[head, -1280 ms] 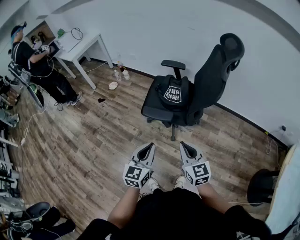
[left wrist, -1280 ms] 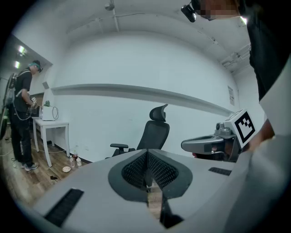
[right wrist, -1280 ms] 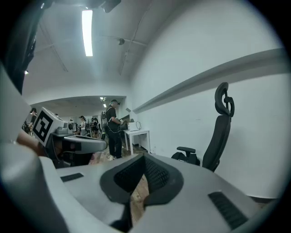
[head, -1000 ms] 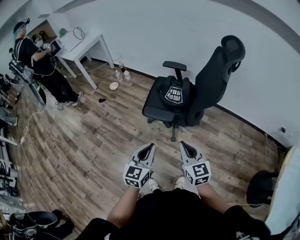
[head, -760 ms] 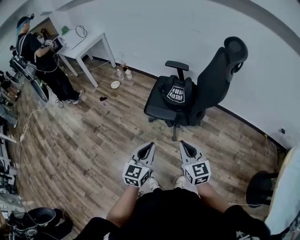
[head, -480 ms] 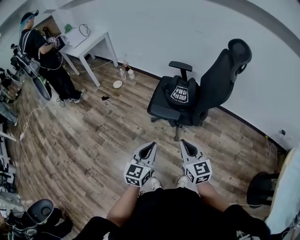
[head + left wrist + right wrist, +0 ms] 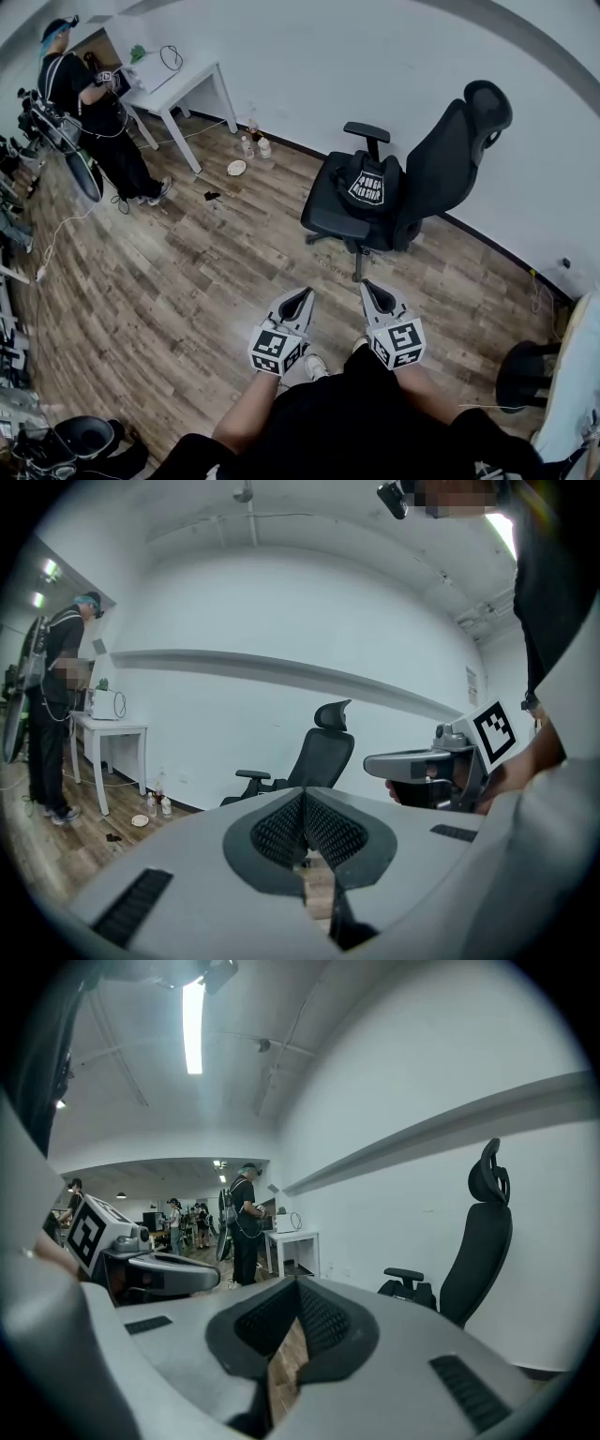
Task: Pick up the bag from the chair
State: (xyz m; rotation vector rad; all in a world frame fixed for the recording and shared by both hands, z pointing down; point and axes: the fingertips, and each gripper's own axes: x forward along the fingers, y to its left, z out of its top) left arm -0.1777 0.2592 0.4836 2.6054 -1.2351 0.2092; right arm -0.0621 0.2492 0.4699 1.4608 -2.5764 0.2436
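wood plank floor (image 7: 187, 272) fills most of the head view, w/ a plain white wall (image 7: 328, 56) behind it. a black office chair (image 7: 441, 169) stands near that wall, right of centre, its backrest on the right side. the bag (image 7: 370, 187) (black, w/ a white printed patch facing out) sits on the chair's seat, leaning on the backrest, just beside the armrest.

the left gripper (image 7: 302, 293) and right gripper (image 7: 371, 287) are held side by side low in the view, in front of the person's body. both point toward the chair and are well apart from it, and neither touches the bag. in the left gripper view the jaws are pressed together at the tips w/ nothing btw them; only floor shows through the slot lower down. the right gripper view shows the same: tips closed on each other, nothing held.

a white table (image 7: 178, 80) stands in the far left corner of the room. a cable (image 7: 169, 58) lies on the tabletop near its back edge. a person (image 7: 89, 103) in dark clothes stands at its left edge. on the floor off the tabletop's right edge are small bottles (image 7: 258, 147) by the wall, w/ a small round dish (image 7: 236, 168) near them. another dark chair base (image 7: 525, 375) shows at the right of the view.
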